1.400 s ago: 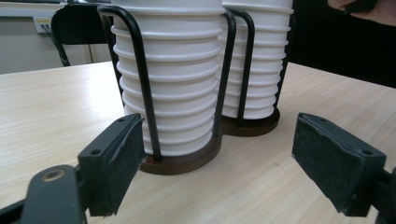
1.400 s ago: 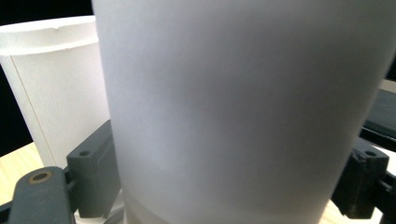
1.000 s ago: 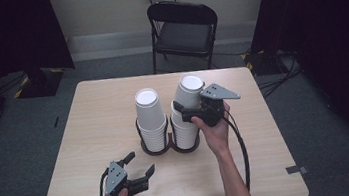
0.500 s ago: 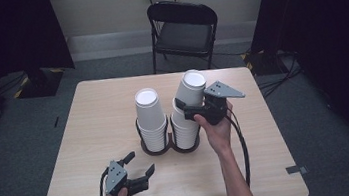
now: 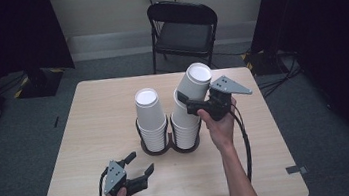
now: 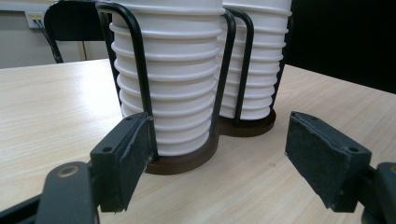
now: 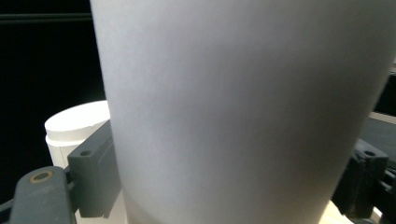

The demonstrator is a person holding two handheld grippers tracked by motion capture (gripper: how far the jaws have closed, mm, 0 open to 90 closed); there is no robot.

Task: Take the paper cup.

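Though tilted, plain white cup.

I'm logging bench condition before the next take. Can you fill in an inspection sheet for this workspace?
Surface: wooden table, no marks seen.
Job's things: two cup stacks in a black holder; left stack upright; top cup of the right stack tilted.
Clutter: nothing seen.
Grippers: right gripper shut on the top cup; left gripper open, fingers near the holder's base.
Cables: one trails from each gripper.
Surroundings: folding chair, dark curtains.
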